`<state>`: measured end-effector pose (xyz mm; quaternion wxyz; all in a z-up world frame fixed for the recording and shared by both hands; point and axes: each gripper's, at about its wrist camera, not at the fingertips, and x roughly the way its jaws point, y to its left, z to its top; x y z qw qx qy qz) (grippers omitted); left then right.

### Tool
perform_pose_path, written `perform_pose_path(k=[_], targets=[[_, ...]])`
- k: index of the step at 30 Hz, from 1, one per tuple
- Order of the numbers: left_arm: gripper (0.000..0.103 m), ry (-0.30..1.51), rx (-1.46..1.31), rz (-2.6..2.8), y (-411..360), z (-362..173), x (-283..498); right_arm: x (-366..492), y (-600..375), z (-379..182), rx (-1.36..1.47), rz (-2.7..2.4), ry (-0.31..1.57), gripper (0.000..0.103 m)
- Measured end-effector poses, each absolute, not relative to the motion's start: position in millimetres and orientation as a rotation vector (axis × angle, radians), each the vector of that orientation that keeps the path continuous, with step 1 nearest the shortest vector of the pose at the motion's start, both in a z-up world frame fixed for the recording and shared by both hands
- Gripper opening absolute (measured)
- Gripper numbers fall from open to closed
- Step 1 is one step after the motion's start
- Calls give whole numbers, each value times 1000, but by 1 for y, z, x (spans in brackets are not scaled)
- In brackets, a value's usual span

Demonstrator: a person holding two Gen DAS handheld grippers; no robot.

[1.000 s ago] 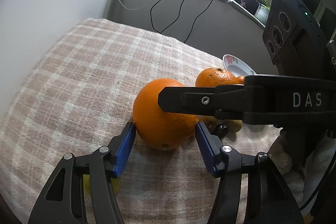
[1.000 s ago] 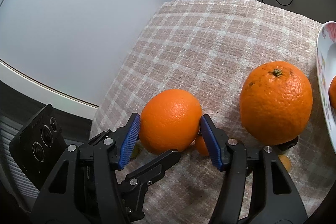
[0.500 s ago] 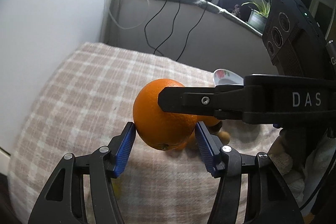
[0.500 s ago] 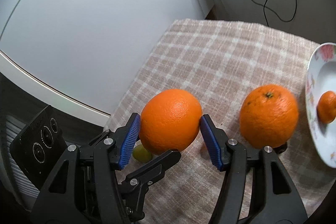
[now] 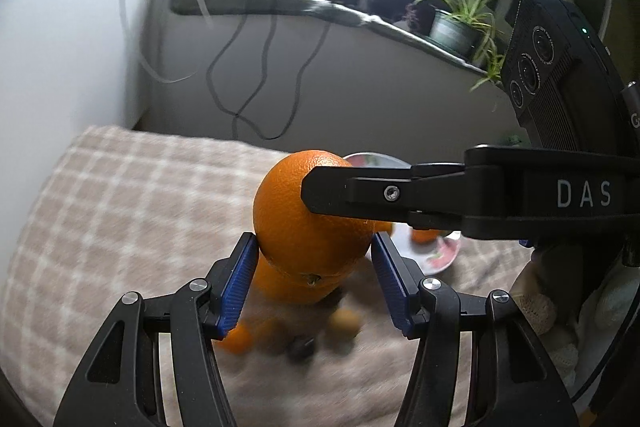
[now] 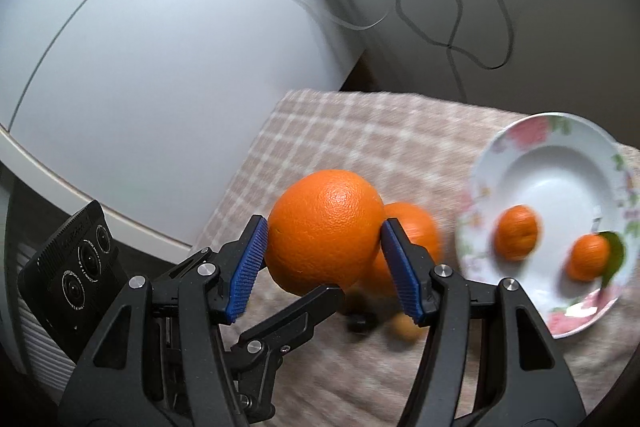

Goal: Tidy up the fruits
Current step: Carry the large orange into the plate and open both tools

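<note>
Right now both grippers are clamping the same large orange (image 6: 324,231) and holding it clear above the checked cloth (image 6: 340,131). In the right wrist view, the right gripper (image 6: 322,247) is pressing its blue pads (image 6: 248,267) against the fruit's left and right sides, while one black finger of the left gripper is reaching in under the fruit from the near left. In the left wrist view, the left gripper (image 5: 312,255) is squeezing the orange between its own blue pads, and a finger of the right gripper is crossing in front of the fruit from the right.

A second orange (image 6: 412,227) is sitting on the cloth just behind and to the right of the held one, partly hidden by it. Farther right, a white floral plate (image 6: 500,147) is resting on the cloth and carrying two small mandarins (image 6: 516,233), one of them with a green leaf. Near the grippers, a small brownish fruit (image 6: 406,327) and a small dark one (image 6: 360,323) are lying on the cloth, both blurred. Another small orange fruit (image 5: 236,339) is showing under the left pad in the left wrist view. At the far side, black cables (image 5: 248,67) are hanging down a pale wall, and a potted plant (image 5: 452,27) is standing on a ledge.
</note>
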<state>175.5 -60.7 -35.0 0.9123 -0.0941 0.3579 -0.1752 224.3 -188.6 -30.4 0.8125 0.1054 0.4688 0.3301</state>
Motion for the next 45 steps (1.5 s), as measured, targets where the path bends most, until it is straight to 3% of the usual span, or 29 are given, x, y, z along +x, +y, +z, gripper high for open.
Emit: perform_pose_path(k=[16,45], targets=[[58,790,-131,-463,-164,-46,231,266,-306,-42,333,572,976,62],[58,873,-54,-467,-198,-74,273,306,-333,-80,380,516,1016,62]])
